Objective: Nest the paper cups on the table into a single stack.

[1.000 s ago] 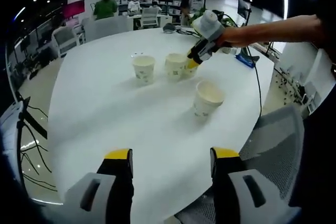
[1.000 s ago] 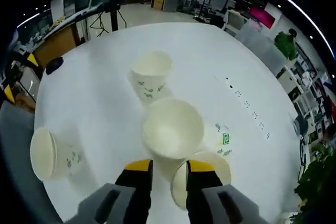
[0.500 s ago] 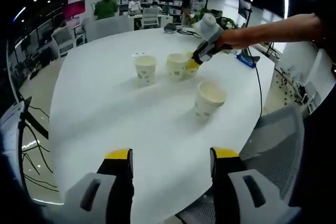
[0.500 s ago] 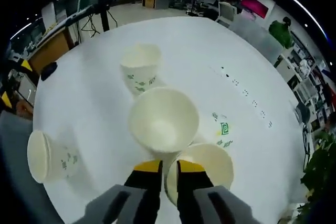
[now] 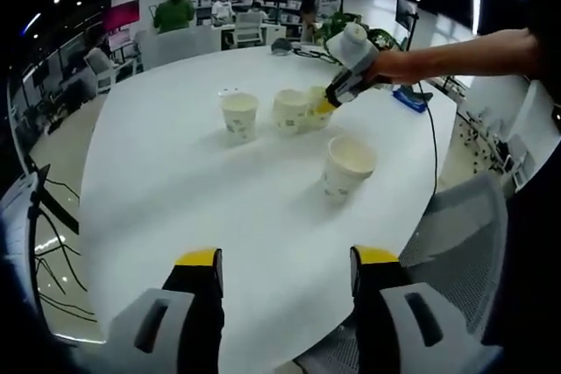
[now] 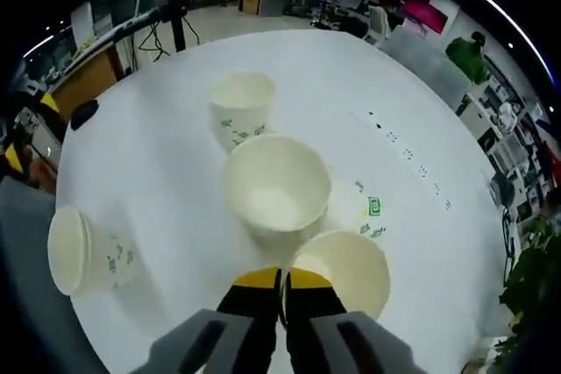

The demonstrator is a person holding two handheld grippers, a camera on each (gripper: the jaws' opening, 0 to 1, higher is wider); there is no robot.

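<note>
Since 1 s ago the right claw [image 6: 280, 279] has narrowed from a clear gap to jaws pinching the rim of the nearest cup [image 6: 344, 271]. Right gripper view: a middle cup [image 6: 276, 192] stands just beyond it, a far cup [image 6: 241, 104] further on, and a lone cup [image 6: 81, 253] well apart at left, all on the white tabletop [image 6: 158, 164].

Left gripper view: left claw [image 5: 285, 262] spread wide, holding nothing, low over the tabletop edge. 3 cups sit in a row; the right claw [image 5: 331, 99] meets the rightmost, and a 4th stands nearer.
</note>
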